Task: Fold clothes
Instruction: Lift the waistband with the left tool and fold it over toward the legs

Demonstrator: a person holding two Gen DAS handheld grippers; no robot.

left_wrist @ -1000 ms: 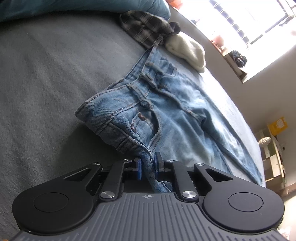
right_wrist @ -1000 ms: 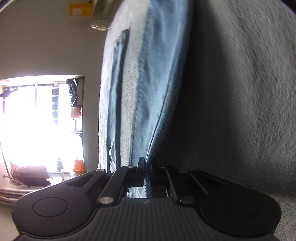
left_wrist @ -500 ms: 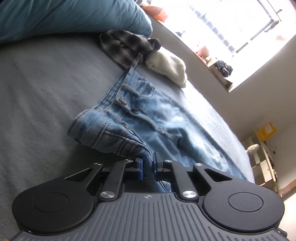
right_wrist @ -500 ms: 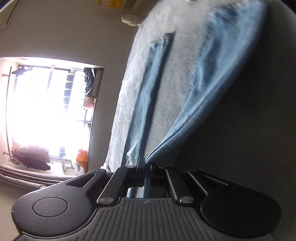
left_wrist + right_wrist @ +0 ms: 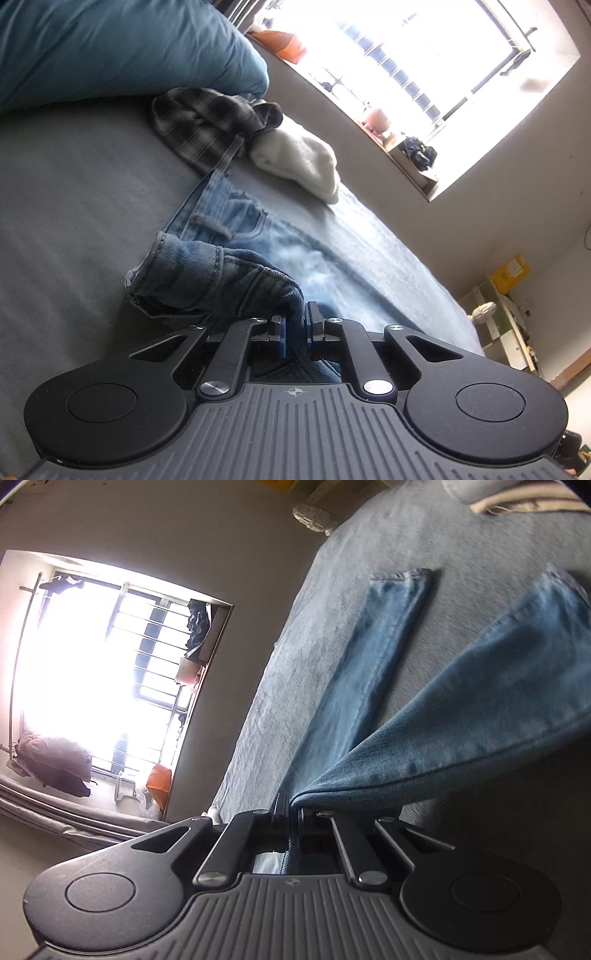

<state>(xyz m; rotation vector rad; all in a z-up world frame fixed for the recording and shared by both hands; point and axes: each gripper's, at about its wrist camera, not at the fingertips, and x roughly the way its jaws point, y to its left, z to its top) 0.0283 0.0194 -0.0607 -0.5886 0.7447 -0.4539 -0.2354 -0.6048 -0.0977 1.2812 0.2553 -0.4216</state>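
Light blue jeans (image 5: 236, 236) lie on a grey bed cover (image 5: 74, 192). In the left wrist view the near waistband corner is lifted and bunched, and my left gripper (image 5: 295, 332) is shut on that denim. In the right wrist view my right gripper (image 5: 293, 814) is shut on the edge of one raised jeans leg (image 5: 461, 731). The other leg (image 5: 369, 664) lies flat on the bed, its hem pointing away. What lies under the lifted cloth is hidden.
A dark plaid garment (image 5: 207, 122) and a white garment (image 5: 295, 158) lie past the jeans' waist, beside a teal pillow (image 5: 110, 48). A bright barred window (image 5: 424, 55) fills the wall. Shelves (image 5: 506, 325) stand beyond the bed's far end.
The left gripper has lifted the waistband corner and carried it over the rest of the jeans. The right gripper has raised its leg, so that the other leg now shows flat on the bed.
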